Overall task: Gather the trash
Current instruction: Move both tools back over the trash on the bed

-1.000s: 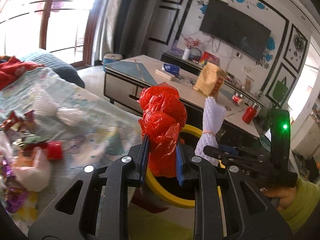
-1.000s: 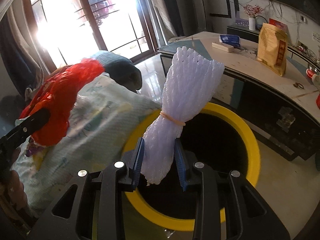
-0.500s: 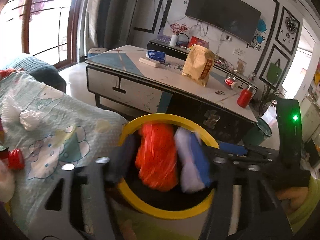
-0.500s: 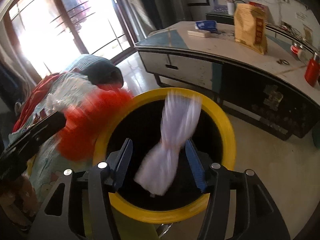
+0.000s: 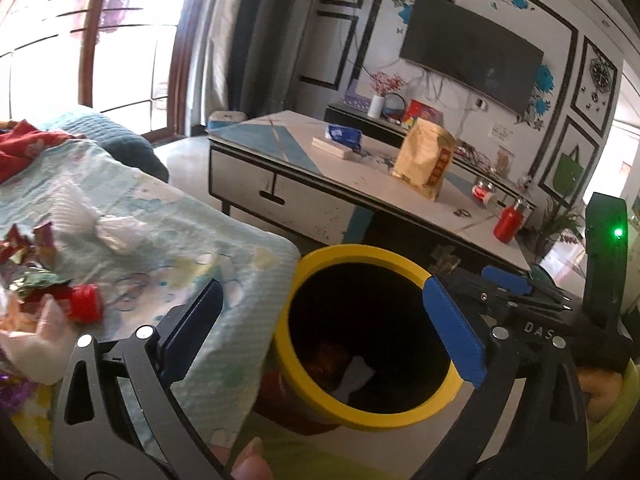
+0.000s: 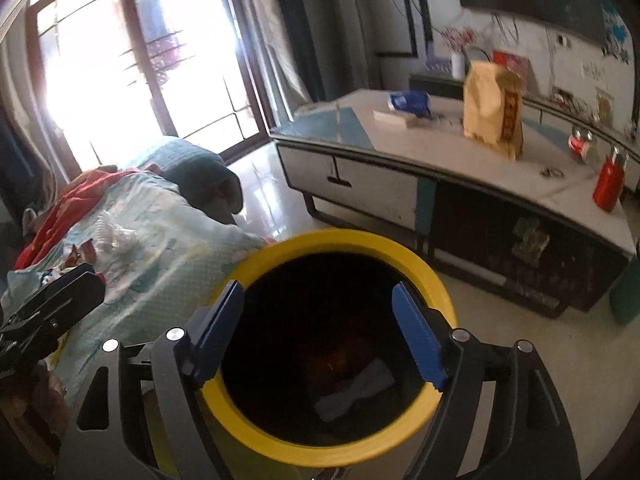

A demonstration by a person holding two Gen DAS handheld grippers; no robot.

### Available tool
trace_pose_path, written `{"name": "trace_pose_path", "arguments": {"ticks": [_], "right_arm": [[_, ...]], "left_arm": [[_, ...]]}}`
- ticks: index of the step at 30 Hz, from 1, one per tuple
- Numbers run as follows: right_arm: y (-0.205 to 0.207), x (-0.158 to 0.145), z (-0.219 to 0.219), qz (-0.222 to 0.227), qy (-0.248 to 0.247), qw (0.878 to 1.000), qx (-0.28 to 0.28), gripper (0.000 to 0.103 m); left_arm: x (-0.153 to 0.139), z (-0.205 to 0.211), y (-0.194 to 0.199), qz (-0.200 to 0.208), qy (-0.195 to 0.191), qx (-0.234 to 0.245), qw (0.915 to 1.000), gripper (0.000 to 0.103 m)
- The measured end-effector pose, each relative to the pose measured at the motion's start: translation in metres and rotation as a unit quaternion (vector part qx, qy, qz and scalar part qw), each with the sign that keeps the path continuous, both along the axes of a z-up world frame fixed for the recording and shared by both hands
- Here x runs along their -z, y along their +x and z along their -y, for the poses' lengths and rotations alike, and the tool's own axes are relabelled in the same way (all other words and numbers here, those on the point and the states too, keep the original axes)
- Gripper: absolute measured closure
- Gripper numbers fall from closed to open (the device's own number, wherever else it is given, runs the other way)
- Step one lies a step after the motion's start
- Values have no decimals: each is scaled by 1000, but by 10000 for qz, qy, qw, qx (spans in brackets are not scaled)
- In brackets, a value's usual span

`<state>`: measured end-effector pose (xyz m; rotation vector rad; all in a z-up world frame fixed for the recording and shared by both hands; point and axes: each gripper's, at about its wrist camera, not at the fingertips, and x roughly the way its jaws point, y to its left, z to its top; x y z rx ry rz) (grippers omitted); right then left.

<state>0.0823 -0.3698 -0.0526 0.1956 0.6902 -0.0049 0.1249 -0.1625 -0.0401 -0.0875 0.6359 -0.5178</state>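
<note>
Bin [image 5: 362, 364] with a yellow rim sits beside the bed [image 5: 168, 236] in the left wrist view; the left claw [image 5: 320, 320] is opening wide, nothing between its jaws. Red bag [image 5: 324, 358] and white foam net [image 5: 354, 374] lie inside the bin.

Right wrist view: the right claw [image 6: 320, 330] over the bin is opening too, empty.

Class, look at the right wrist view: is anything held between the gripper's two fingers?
No. The right gripper is opening with nothing between its fingers, above the yellow bin.

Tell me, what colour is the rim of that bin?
Yellow; the bin has a dark inside. It shows best in the right wrist view.
</note>
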Motion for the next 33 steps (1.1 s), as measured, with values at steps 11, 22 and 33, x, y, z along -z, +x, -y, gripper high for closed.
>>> {"name": "trace_pose_path", "arguments": {"ticks": [11,22,33], "right_arm": [[1,-22,-49,294,-104,9976,-625,26],[8,-34,-118,408,-99,9889,-1427,25],[9,-40,-190,392,18,9750,-2189,25]], "left_arm": [[-20,-46,-9,271,-127,-565,9980,11],[-33,-105,-15,457,-173,-1288,9905,11],[-40,-165,-20,533,-211,-2052,9770,11]]}}
